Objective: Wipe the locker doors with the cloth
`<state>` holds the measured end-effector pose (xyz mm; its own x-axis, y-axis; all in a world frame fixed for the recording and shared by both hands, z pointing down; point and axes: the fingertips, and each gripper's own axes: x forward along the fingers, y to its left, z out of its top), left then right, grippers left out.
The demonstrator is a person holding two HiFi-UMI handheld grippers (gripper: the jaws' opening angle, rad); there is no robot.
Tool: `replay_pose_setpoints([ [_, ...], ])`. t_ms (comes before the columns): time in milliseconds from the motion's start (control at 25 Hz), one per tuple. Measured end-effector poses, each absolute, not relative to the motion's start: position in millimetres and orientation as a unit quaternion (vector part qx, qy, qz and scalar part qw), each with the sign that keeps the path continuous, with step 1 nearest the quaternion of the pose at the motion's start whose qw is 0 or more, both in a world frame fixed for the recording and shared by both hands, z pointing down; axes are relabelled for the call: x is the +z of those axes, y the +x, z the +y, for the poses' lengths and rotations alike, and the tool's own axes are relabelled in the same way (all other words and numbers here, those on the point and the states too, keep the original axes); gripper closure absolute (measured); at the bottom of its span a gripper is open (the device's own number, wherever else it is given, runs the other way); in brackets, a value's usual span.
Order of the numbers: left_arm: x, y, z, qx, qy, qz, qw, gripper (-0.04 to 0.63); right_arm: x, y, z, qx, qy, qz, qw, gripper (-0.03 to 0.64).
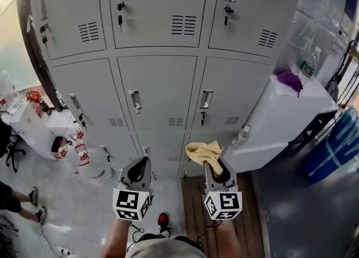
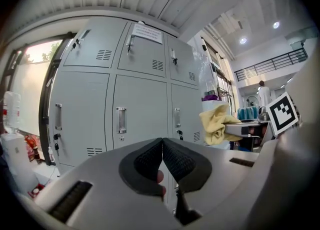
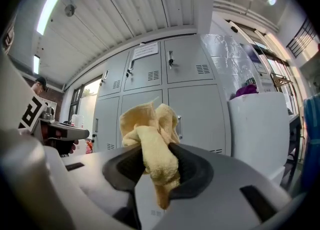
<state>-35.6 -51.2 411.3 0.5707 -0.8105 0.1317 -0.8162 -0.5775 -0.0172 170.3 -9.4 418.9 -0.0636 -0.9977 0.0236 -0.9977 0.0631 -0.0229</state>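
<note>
Grey metal locker doors (image 1: 158, 91) fill the wall ahead, each with a chrome handle, a lock and a vent; they also show in the left gripper view (image 2: 137, 106) and the right gripper view (image 3: 195, 106). My right gripper (image 1: 214, 164) is shut on a yellow cloth (image 1: 204, 151), which bunches above its jaws (image 3: 150, 139) and stays short of the doors. My left gripper (image 1: 140, 167) is shut with nothing in it, its dark pads (image 2: 177, 161) meeting. The cloth (image 2: 216, 124) shows at its right.
A white cabinet (image 1: 291, 111) stands right of the lockers with a purple thing (image 1: 290, 78) and a bottle (image 1: 309, 63) on top. Blue bins (image 1: 339, 144) sit at far right. A white table (image 1: 33, 128) with bottles and a person's legs (image 1: 22, 206) are at left.
</note>
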Motion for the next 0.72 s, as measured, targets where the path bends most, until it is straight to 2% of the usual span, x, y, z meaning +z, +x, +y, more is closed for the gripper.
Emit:
replay_pose_setpoints([
  [720, 428.5, -51.9, 93.9, 0.069, 0.871, -0.486, 0.030, 0.572, 453.9, 151.7, 130.2, 0.043, 0.659, -0.751, 0.011, 0.483],
])
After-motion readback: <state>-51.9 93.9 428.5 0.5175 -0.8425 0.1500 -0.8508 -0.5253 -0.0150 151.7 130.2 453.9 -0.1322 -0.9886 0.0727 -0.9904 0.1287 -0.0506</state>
